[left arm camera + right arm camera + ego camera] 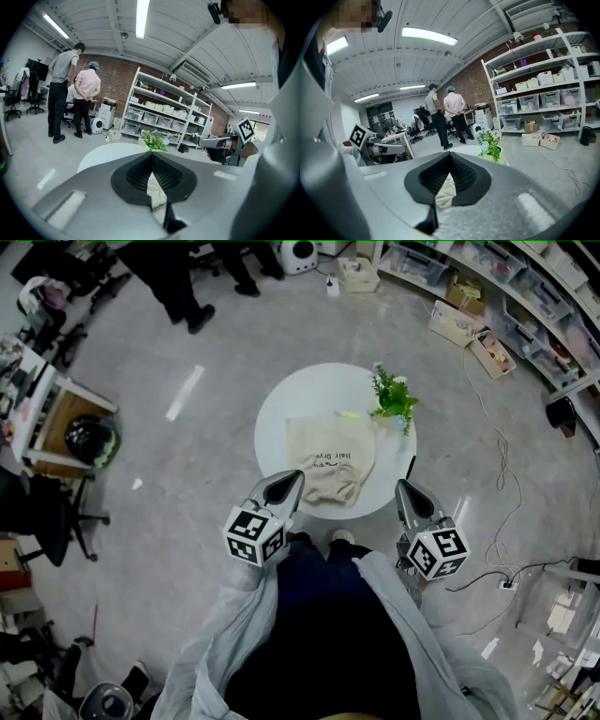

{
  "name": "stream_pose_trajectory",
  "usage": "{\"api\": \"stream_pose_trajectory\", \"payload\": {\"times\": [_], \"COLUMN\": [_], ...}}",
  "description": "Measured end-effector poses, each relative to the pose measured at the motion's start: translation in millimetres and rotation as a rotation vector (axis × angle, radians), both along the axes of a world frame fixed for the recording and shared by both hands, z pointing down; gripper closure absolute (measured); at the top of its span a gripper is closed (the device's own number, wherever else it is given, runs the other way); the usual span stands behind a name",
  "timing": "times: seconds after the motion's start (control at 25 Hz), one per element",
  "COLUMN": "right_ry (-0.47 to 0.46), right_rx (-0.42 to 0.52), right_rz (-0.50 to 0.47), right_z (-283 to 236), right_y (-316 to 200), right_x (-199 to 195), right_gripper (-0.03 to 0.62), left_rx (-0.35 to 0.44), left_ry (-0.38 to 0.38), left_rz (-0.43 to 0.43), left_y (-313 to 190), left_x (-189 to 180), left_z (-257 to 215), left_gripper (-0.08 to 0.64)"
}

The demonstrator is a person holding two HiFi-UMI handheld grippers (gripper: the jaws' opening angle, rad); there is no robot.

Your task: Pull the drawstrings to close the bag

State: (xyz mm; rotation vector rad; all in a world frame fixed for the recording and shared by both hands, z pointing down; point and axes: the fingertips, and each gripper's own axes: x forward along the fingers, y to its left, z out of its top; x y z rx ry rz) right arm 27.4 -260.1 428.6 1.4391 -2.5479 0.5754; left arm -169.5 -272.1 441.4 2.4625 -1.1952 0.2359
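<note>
Now, mid-worktop (274, 427): bag (330, 457), beige, flat, print side up, just this side of the plant (394, 399). Looks gathered along the near edge, so probably mouth toward the person. Long axis hard to call, close to square, if anything running near to far. No drawstrings to make out in any view.

Left gripper (298, 475): jaws closed, pressed together in the left gripper view, nothing clamped that shows. Only the bag (153, 188) through the slit below, lying beyond. Sits right at the bag's near-left corner in the head view, touching or just short; cannot tell which.

Right gripper (401, 487): jaws likewise closed, nothing visibly caught, bag (444, 192) seen past them. Hangs at the worktop's right rim, clear of the cloth, with the bag off to its left.

Nearer by far: the left gripper. With no string in either grip, probably calls for open jaws first, then a string end at each near corner, then a pull outward along the mouth edge. Risk: dragging the whole bag instead of cinching it.
</note>
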Motion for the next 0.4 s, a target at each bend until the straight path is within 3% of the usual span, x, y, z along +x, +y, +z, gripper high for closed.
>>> {"api": "stream_pose_trajectory", "payload": {"times": [0.4], "right_ry": [0.015], "right_rx": [-0.01], "right_rz": [0.001], "right_z": [4.4], "right_y": [6.5], "right_x": [-4.8], "right_gripper": [0.591], "left_rx": [-0.011], "left_ry": [-0.004], "left_rz": [0.01], "left_y": [4.7], "left_x": [-3.9], "left_z": [4.7], "left_gripper": [0.545]}}
